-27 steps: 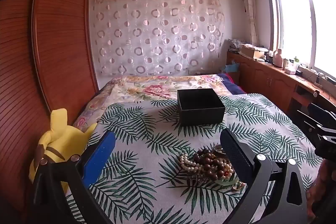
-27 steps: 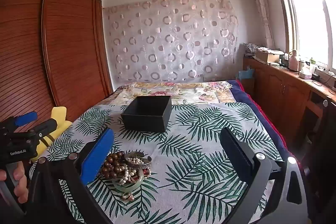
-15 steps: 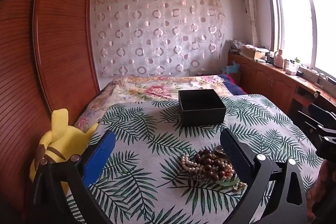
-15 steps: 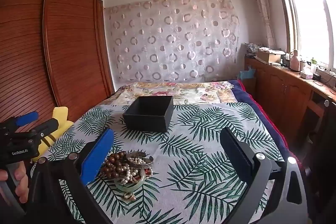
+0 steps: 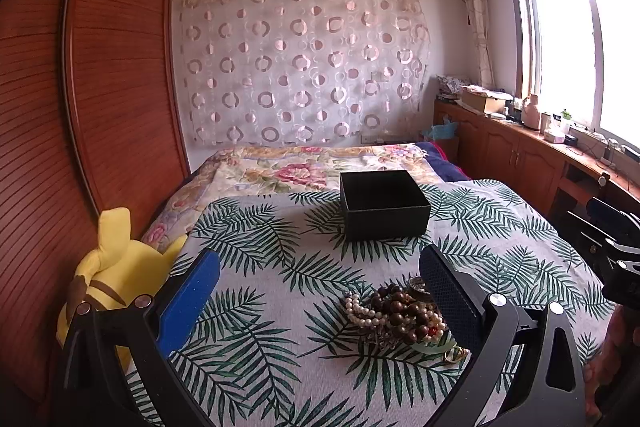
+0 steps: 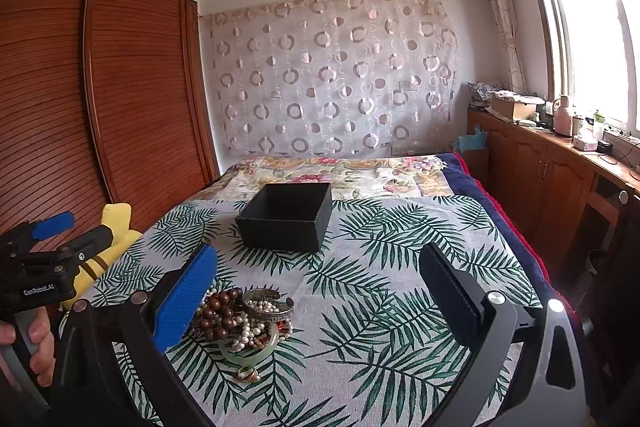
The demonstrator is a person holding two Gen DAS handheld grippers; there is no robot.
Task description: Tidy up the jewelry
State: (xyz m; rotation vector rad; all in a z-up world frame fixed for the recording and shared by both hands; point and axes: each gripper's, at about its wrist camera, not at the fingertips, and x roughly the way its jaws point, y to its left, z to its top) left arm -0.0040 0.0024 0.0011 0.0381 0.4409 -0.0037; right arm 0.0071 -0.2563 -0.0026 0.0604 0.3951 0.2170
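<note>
Both tongs, left and right, gape empty over the near bed, where the jewelry lies heaped: light, slippery, tangle-prone strands, probably best pinched at the stiff bangle, box beyond.

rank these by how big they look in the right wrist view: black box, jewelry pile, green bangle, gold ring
1. black box
2. jewelry pile, close to the box in apparent size and nearer the camera, so this order is unsure
3. green bangle
4. gold ring
</note>
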